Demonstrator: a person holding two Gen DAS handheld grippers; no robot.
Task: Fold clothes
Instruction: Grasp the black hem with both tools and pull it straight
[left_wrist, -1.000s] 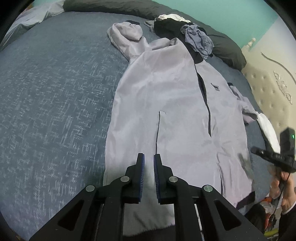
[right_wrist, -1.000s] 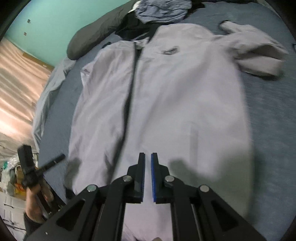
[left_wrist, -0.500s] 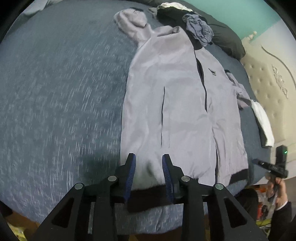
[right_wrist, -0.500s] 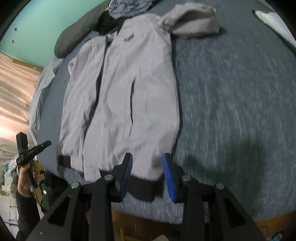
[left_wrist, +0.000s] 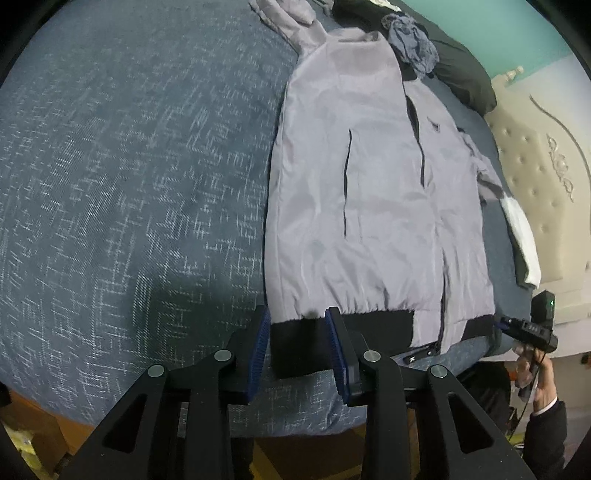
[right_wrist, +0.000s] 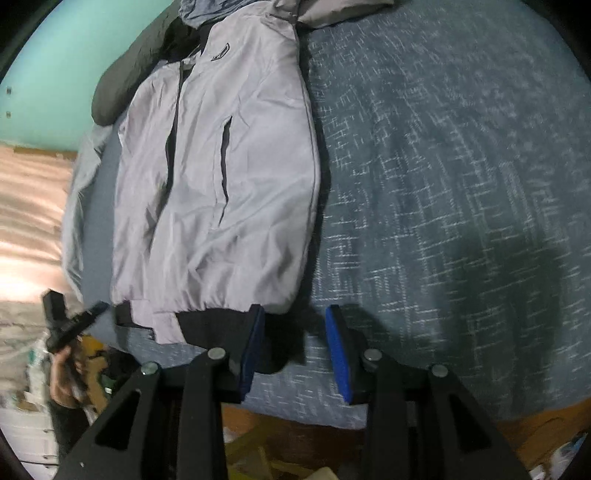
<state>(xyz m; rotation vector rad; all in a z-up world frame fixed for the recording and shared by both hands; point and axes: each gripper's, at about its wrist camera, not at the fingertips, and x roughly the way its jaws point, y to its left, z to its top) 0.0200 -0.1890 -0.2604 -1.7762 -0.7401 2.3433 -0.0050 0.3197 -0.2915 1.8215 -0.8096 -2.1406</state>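
A light grey zip jacket (left_wrist: 369, 203) (right_wrist: 229, 184) lies flat and face up on the blue bed, its black hem toward me. My left gripper (left_wrist: 297, 321) hovers open over the hem's left corner (left_wrist: 295, 343); the black band lies between the blue pads, which do not press it. My right gripper (right_wrist: 295, 317) is at the hem's right corner (right_wrist: 277, 350), and its jaws are opening with the dark corner between them, not pinched. Each view also catches the other gripper in a hand at the bed's edge: the right gripper (left_wrist: 528, 328) and the left gripper (right_wrist: 70, 325).
The blue woven bedspread (left_wrist: 129, 184) (right_wrist: 443, 184) spreads wide on both sides of the jacket. A heap of clothes (left_wrist: 410, 48) and a dark pillow (left_wrist: 461, 77) lie beyond the collar. A white cloth (left_wrist: 521, 236) rests by the cream headboard (left_wrist: 546, 184).
Both grippers drew back from over the jacket's middle to its hem at the bed's near edge. Both sets of jaws went from shut to open.
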